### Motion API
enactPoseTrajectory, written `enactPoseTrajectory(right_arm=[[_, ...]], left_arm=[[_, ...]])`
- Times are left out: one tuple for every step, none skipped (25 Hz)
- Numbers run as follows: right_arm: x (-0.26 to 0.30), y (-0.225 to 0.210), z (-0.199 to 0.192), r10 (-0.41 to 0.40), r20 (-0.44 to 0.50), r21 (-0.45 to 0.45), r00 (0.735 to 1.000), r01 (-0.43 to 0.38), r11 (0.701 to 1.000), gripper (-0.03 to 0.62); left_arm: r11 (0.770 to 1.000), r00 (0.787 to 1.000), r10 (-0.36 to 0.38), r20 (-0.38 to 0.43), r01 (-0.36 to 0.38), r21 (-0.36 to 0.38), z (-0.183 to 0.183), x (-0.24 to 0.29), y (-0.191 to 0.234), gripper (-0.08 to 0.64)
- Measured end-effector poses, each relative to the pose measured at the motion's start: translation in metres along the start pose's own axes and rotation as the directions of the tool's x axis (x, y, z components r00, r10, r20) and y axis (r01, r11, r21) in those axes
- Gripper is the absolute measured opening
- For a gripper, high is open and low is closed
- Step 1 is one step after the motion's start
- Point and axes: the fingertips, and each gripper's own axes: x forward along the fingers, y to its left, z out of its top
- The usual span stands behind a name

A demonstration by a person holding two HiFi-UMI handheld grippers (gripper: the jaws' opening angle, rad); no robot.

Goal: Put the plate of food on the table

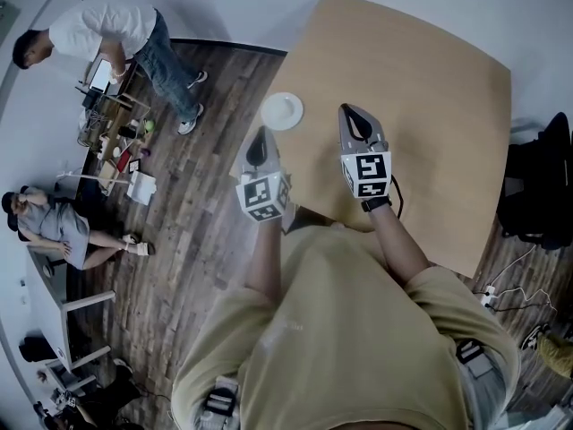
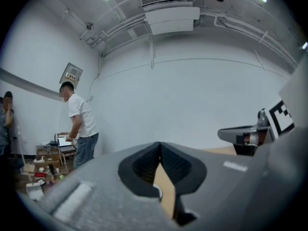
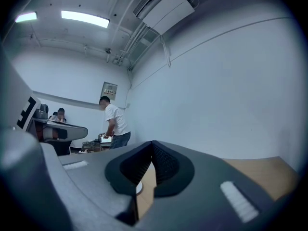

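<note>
Broad tabletop (image 1: 421, 106) spreads rightward from the plate (image 1: 281, 111) at its left edge.

My grey two-jaw left gripper (image 2: 160, 150) points level, jaws meeting at the tips with nothing pinched. Through the gap below them I see tan wooden tabletop (image 2: 166, 186) and a round white plate's rim (image 2: 157, 192). My grey right gripper (image 2: 243, 135) hovers at right. A person in a white T-shirt (image 2: 79, 124) stands far left.
</note>
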Motion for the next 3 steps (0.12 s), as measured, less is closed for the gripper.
enactPoseTrajectory(right_arm=[[-0.0012, 0.0002, -0.0013, 0.004, -0.002, 0.004, 1.0, -0.004, 1.0, 0.005], [-0.0026, 0.0008, -0.0028, 0.01, -0.005, 0.01, 1.0, -0.01, 1.0, 0.005], [-0.004, 0.0015, -0.0045, 0.017, -0.009, 0.017, 1.0, -0.017, 1.0, 0.005]], left_arm=[[1.0, 1.0, -0.001, -0.003, 0.001, -0.003, -0.0018, -0.0014, -0.0021, 0.001], [1.0, 1.0, -0.002, -0.007, 0.002, -0.007, -0.0042, -0.003, -0.0042, 0.001], [1.0, 1.0, -0.002, -0.011, 0.002, -0.011, -0.0068, -0.0048, -0.0063, 0.0]])
